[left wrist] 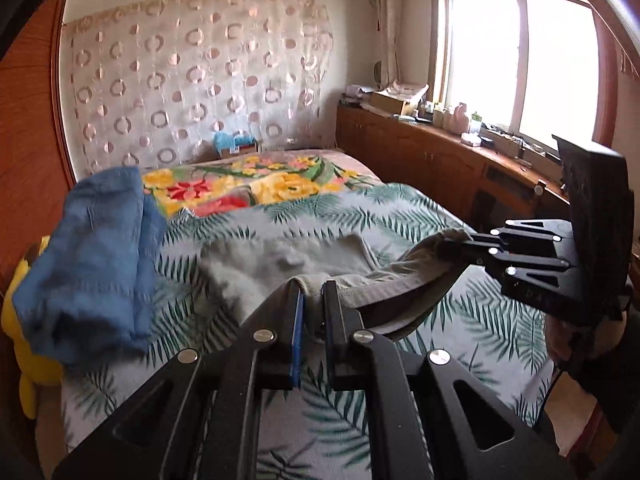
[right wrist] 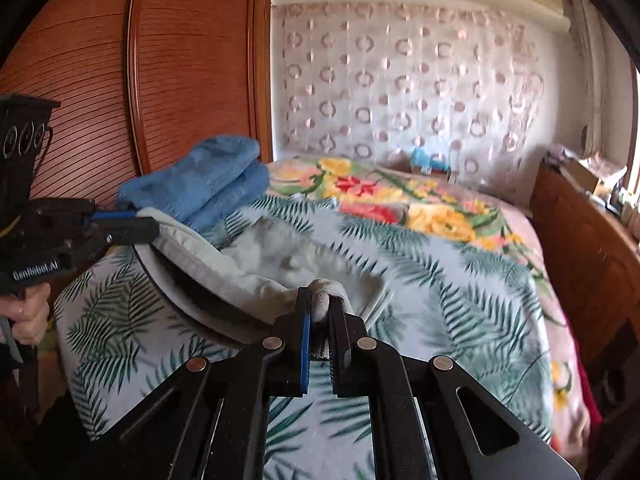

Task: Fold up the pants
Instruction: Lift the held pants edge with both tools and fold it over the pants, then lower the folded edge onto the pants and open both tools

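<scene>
The only writing that can be read is "GenRobot.AI", printed white on the black body of the left gripper point(right wrist: 138, 222) as the right wrist view shows it; faint marks on the right gripper point(left wrist: 460, 246) in the left wrist view are too small to read.

The grey pants point(left wrist: 280, 260) lie on the leaf-print bedspread point(left wrist: 480, 312), their far part resting on it and blurred; their near edge is lifted between the two tools; the left gripper's jaws are clamped on one end of that edge, the right gripper's on the other end, with cloth bunched between the pads in both wrist views.

A folded blue blanket point(left wrist: 92, 264) sits beside the pants to the left; a yellow plush toy point(left wrist: 24, 320) is mostly hidden behind it and cut off by the frame edge; a hand point(right wrist: 28, 312) on the left gripper's handle shows only in part; the things on the window ledge point(left wrist: 460, 136) are too small to tell apart.
</scene>
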The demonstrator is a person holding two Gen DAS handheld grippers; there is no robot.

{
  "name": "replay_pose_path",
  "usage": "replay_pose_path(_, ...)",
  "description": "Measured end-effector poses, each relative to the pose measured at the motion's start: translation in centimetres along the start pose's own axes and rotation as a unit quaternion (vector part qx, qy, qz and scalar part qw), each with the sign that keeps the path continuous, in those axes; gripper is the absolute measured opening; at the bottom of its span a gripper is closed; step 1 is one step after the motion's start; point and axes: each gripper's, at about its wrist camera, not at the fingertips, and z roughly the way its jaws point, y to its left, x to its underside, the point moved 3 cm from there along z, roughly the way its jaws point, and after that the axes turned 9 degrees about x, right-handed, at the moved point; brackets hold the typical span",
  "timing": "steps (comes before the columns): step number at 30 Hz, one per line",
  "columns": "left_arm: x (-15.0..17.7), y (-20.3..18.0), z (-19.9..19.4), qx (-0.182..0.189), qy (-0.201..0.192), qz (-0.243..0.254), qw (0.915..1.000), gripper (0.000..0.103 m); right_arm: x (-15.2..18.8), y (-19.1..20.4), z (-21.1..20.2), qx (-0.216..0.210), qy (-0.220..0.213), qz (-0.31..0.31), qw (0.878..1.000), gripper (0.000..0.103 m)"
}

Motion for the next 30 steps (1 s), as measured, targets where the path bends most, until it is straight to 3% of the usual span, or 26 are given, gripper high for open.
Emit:
replay_pose_path(14, 5.0, -0.4, -1.1, -0.002, 0.019, -0.033, 0.9993, 0.010, 3.5, 1.6, -2.3, -0.023, 0.025, 0.024, 0.999, 0.007)
replay_pose_path(30, 8.9, -0.4, 0.6, -0.004, 0.063, -0.050, 0.9968, 0.010, 5.7, 1.2, -1.4, -0.030, 0.069, 0.045, 0.996, 0.007)
